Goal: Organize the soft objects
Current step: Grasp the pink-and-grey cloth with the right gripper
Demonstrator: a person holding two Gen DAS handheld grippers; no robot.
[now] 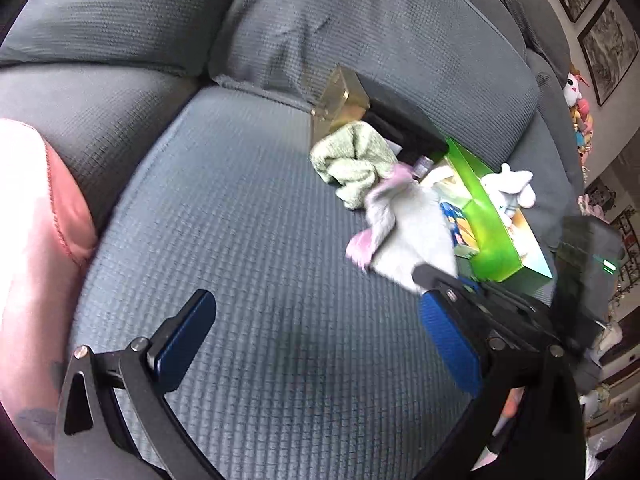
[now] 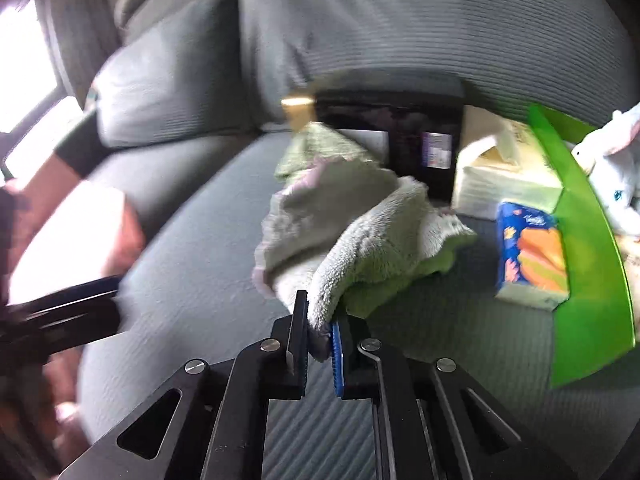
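Observation:
A pale grey fluffy cloth with a pink edge (image 2: 340, 220) lies bunched on the grey sofa seat (image 2: 180, 280). My right gripper (image 2: 318, 336) is shut on its near corner, and the pile bulges between the pads. A light green towel (image 2: 400, 276) lies under and behind it. In the left wrist view the grey cloth (image 1: 404, 228) and green towel (image 1: 352, 164) sit at the right of the seat. My left gripper (image 1: 316, 320) hangs open over bare seat, its right finger (image 1: 448, 340) just short of the grey cloth.
Behind the cloths stand a black box (image 2: 400, 132), a cream tissue pack (image 2: 508, 180), a blue tissue pack (image 2: 528, 256) and a green box (image 2: 592, 240) with a white plush toy (image 2: 616, 160). A pink cushion (image 1: 32, 220) lies at the left. Sofa back cushions (image 1: 360, 20) rise behind.

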